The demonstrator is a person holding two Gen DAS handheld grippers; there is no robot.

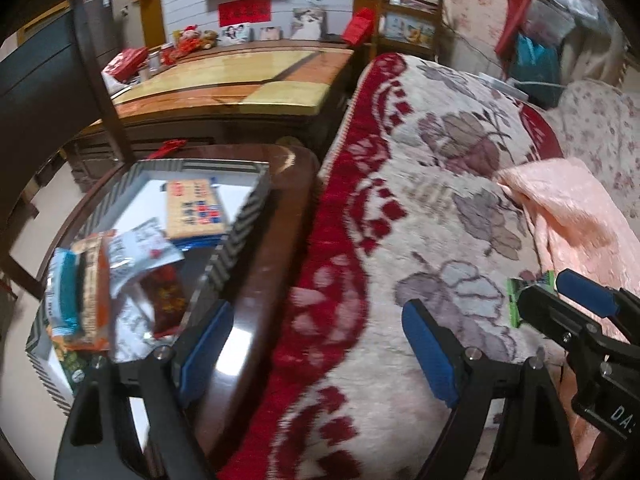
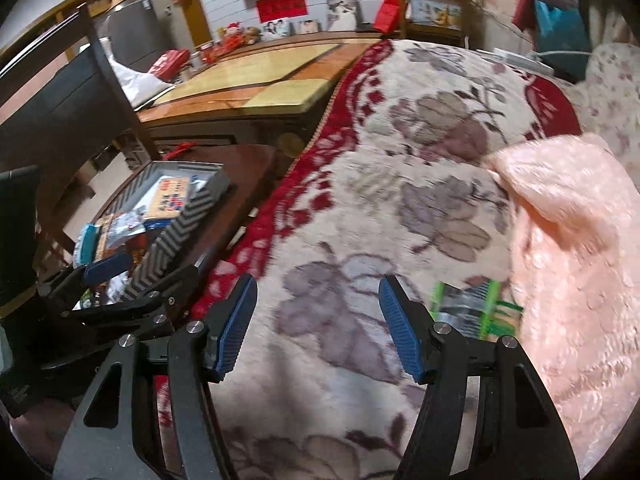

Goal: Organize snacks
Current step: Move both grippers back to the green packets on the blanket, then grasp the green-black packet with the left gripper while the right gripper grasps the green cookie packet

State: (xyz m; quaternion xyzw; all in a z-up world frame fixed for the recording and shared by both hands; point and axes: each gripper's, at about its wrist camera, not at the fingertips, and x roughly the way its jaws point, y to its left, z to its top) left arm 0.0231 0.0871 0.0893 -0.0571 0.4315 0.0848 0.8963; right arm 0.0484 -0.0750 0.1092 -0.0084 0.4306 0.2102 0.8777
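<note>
Left gripper [image 1: 320, 356]: jaws wide apart with nothing between them, hanging over the seam where the wooden side table [image 1: 276, 216] meets the blanket [image 1: 420, 184]; likely free because its load is already in the box.
Right gripper [image 2: 318, 326]: jaws apart and empty, pointing down at the blanket, with the green snack packet [image 2: 476, 308] just beside its right finger; it looks set to take that packet next.
Green snack packet: lies flat on the blanket next to the pink cloth [image 2: 568, 240], well apart from the other snacks, so it is the stray one to gather.
Box [image 1: 244, 216]: sits on the side table, open at the top with striped walls; it serves as the collecting place.
Snacks in box [image 1: 120, 268]: several packets piled loosely at the near end, a flat yellow pack [image 1: 194, 210] lying behind them.
</note>
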